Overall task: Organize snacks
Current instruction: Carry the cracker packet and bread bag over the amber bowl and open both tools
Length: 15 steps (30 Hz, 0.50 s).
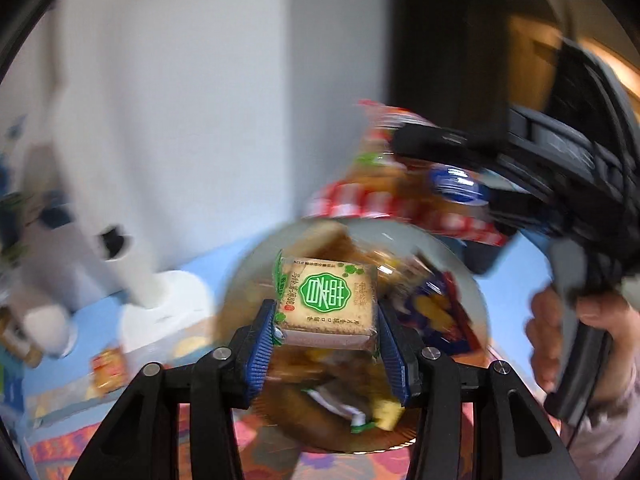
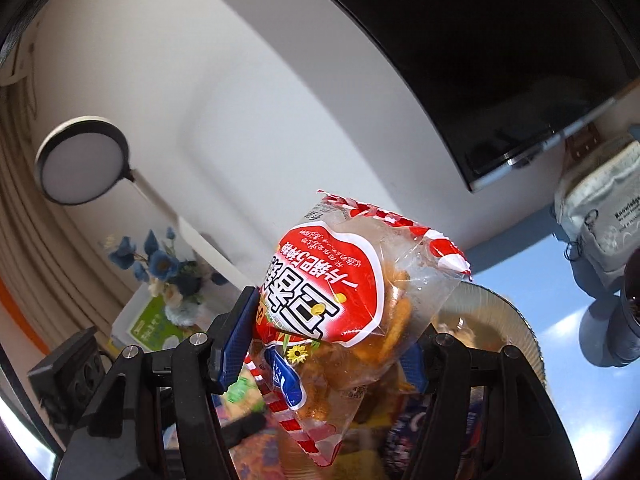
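My left gripper is shut on a square cracker packet with a green logo, its blue pads on the packet's two sides. Below it, blurred, lies a round glass bowl filled with several snack packets. My right gripper is shut on a clear snack bag with a red and white label, held up above the bowl's rim. In the left wrist view the same snack bag and the right gripper hang at the upper right over the bowl, with a person's hand on the handle.
The bowl sits on a light blue table. A small orange packet and a white base lie to the left. A dark screen, a white pouch, a dark cup, blue flowers and a round lamp stand behind.
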Each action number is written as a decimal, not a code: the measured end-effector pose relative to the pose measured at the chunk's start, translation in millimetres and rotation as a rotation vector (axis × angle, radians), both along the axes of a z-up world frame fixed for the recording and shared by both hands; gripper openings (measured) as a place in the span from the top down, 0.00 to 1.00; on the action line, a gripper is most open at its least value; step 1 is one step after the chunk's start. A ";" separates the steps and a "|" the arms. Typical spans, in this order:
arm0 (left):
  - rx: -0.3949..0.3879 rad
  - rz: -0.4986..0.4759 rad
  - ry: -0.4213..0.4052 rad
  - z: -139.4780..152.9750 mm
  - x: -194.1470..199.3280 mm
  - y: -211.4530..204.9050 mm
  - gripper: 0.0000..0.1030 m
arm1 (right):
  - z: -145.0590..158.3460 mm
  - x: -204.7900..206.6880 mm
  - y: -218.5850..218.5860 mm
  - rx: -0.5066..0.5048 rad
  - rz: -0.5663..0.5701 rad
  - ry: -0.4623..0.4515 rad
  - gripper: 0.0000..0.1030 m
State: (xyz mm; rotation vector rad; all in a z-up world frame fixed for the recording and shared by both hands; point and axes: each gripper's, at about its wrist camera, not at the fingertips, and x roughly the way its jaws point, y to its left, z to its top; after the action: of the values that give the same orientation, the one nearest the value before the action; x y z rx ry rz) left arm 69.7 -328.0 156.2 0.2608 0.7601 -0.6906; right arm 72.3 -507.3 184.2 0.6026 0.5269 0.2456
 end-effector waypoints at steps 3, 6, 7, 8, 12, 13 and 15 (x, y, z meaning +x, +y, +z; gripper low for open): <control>0.076 -0.007 -0.010 -18.3 -1.8 -7.2 0.08 | -18.0 11.2 -1.9 -0.016 0.032 0.112 0.03; 0.099 0.032 -0.045 -22.7 3.1 2.5 0.06 | -35.7 13.8 -16.8 -0.005 -0.059 0.230 0.00; 0.091 0.042 -0.030 -22.6 7.8 8.3 0.06 | -39.2 11.8 -23.5 0.033 -0.071 0.228 0.00; 0.075 0.059 -0.004 -22.1 14.1 15.8 0.06 | -40.0 10.4 -26.8 0.059 -0.077 0.221 0.00; 0.022 0.130 0.042 -17.6 32.1 44.2 0.06 | -24.6 3.2 -23.0 0.018 -0.144 0.190 0.00; 0.016 0.152 0.038 -15.1 36.6 53.3 0.06 | -18.6 1.4 -19.7 -0.001 -0.153 0.178 0.00; 0.018 0.186 0.028 -13.6 43.4 67.6 0.06 | -5.2 -3.5 -11.4 -0.027 -0.168 0.143 0.00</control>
State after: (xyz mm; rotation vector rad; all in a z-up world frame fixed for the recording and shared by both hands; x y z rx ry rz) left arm 113.1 -260.4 142.6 0.1944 0.8070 -0.5124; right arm 68.8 -518.6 179.1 0.6369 0.6125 0.0364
